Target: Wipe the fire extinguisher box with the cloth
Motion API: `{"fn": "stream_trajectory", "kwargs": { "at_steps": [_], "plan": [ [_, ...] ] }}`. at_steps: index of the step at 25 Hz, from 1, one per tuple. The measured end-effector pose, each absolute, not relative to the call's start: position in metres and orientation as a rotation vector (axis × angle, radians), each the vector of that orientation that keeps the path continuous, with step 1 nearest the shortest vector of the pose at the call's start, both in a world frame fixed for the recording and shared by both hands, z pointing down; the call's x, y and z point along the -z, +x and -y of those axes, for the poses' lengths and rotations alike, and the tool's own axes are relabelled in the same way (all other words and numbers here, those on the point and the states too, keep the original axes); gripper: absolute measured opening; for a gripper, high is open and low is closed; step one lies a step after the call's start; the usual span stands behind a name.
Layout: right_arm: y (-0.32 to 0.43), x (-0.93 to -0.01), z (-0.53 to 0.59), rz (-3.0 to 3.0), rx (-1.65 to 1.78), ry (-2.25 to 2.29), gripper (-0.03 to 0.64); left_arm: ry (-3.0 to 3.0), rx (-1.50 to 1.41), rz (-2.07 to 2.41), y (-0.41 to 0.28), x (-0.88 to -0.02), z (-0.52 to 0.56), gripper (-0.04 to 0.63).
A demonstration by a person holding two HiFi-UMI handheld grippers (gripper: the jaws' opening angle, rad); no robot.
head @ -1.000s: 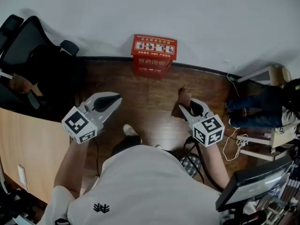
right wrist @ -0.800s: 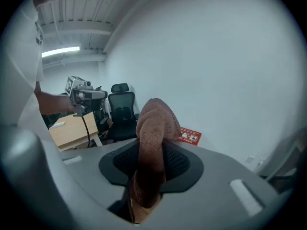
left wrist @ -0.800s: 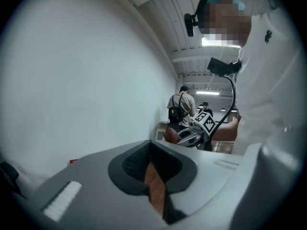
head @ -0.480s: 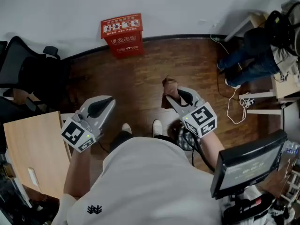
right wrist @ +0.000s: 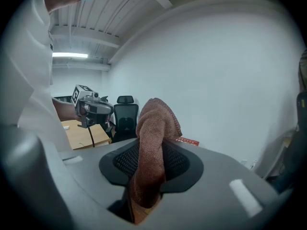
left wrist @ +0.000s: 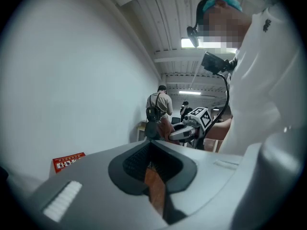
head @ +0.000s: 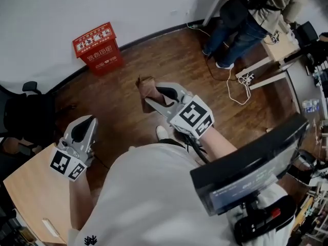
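Your right gripper (head: 149, 100) has its fingers clenched on the cloth (head: 146, 85); reach the box (head: 97, 47) far left (left gripper (head: 89, 121) closed, empty).

An office: desk (head: 28, 188), swivel chair (head: 25, 121), monitor (head: 246, 174).

Soft, even indoor light; a white ceiling strip lamp (left wrist: 204, 43) glares. Gripper views bulge, corners black; the left gripper (left wrist: 150, 152) blurs close up.
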State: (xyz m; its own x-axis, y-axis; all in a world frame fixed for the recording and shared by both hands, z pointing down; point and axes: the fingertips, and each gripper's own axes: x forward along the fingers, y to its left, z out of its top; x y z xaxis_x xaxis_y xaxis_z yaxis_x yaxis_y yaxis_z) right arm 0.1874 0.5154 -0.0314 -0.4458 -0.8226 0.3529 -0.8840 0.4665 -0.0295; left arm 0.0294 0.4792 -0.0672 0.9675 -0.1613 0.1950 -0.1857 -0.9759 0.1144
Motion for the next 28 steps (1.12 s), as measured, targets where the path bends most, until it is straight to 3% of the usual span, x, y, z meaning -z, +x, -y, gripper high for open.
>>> {"fn": "stream_trajectory", "kwargs": {
  "at_steps": [11,28],
  "plan": [
    [0.119,0.042,-0.528,2.387,-0.290,1.443,0.118,2.900,-0.223,0.247,-0.038,0.053,-0.492,0.000],
    [0.062,0.037,-0.550,2.341,-0.295,1.453,0.118,2.933,-0.216,0.156,-0.081,0.050,-0.515,0.000]
  ]
}}
